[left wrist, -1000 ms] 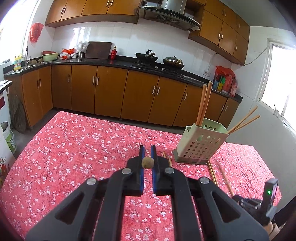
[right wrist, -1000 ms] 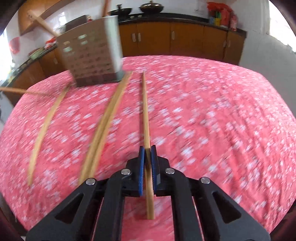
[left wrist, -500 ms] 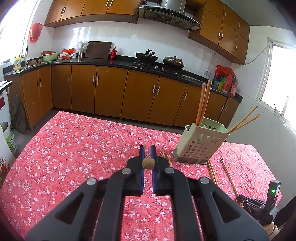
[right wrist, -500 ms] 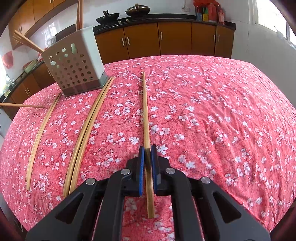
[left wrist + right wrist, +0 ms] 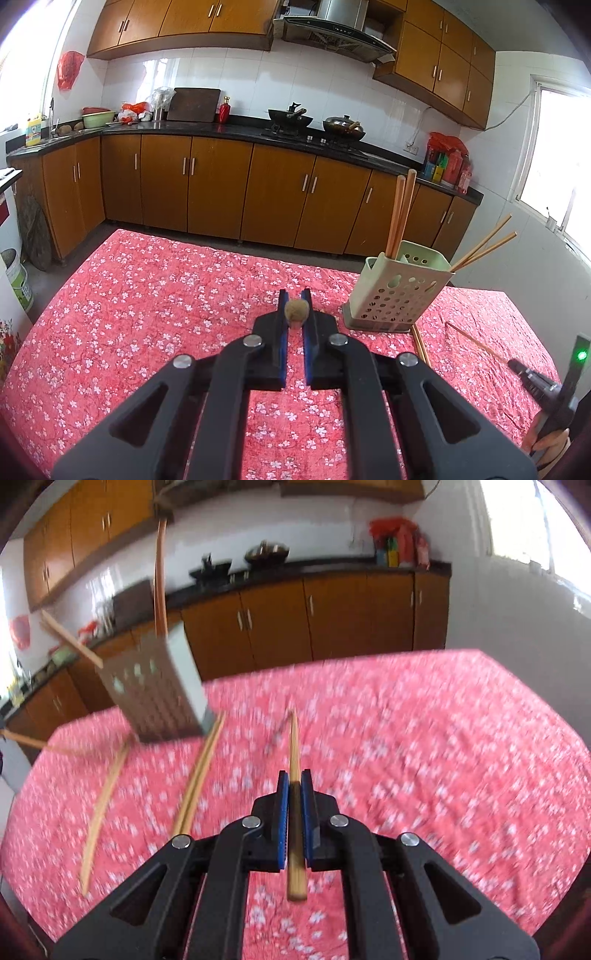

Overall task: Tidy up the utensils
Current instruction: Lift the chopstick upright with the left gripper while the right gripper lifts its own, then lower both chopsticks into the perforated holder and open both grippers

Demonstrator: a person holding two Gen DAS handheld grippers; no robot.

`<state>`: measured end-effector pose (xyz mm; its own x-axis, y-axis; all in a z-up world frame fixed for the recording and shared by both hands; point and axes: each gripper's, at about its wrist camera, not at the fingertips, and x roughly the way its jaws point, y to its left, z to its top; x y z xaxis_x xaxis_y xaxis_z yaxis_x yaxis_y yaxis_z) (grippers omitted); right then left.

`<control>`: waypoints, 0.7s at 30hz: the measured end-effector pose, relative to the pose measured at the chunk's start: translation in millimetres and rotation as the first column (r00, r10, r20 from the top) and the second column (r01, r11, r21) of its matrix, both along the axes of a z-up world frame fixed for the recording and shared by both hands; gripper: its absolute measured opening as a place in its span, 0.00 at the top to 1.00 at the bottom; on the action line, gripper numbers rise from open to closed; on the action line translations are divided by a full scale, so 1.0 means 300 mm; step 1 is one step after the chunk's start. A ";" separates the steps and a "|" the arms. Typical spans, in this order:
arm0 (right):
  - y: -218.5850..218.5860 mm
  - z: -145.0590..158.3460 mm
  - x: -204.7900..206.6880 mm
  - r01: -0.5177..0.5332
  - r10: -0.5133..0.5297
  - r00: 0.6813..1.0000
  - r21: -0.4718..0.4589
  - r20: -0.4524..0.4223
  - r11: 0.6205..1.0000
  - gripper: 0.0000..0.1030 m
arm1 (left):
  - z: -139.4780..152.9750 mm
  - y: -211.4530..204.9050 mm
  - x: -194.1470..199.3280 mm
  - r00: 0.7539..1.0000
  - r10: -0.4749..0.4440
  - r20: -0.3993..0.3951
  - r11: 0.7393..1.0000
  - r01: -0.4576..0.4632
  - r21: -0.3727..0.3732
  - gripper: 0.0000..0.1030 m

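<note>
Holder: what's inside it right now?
The holder has two thick chopsticks standing at its left end and two thin chopsticks leaning out over its right rim. Their lower ends and the holder's floor are hidden by its walls.

Ahead-left of the right jaws, the perforated holder (sticks jutting out) and loose chopsticks block the way; ahead-right, bare tablecloth lies open.

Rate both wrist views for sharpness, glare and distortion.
Left wrist view: sharp, with fisheye bending of the cabinets and a blown-out window. Right wrist view: motion-blurred, smearing the tablecloth and holder; only the right gripper and its chopstick stay crisp; the window at upper right is washed out.
</note>
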<state>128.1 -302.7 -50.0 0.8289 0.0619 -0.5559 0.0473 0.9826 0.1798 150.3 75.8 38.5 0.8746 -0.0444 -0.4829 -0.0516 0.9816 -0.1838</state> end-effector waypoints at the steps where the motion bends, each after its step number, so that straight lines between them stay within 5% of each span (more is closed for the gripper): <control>1: -0.006 0.015 -0.002 0.007 -0.007 1.000 0.001 0.018 1.000 0.93 | 0.001 0.000 0.000 1.000 0.000 0.001 1.000 0.000 0.000 0.93; 11: -0.030 0.170 0.020 0.034 -0.035 0.985 0.011 0.170 0.999 0.93 | 0.055 -0.024 0.006 0.999 -0.032 0.042 0.999 0.031 0.029 0.93; 21: 0.032 0.436 -0.001 -0.103 0.068 0.938 0.086 0.341 0.991 0.93 | 0.199 -0.090 0.006 0.983 -0.127 0.130 0.992 0.124 0.029 0.93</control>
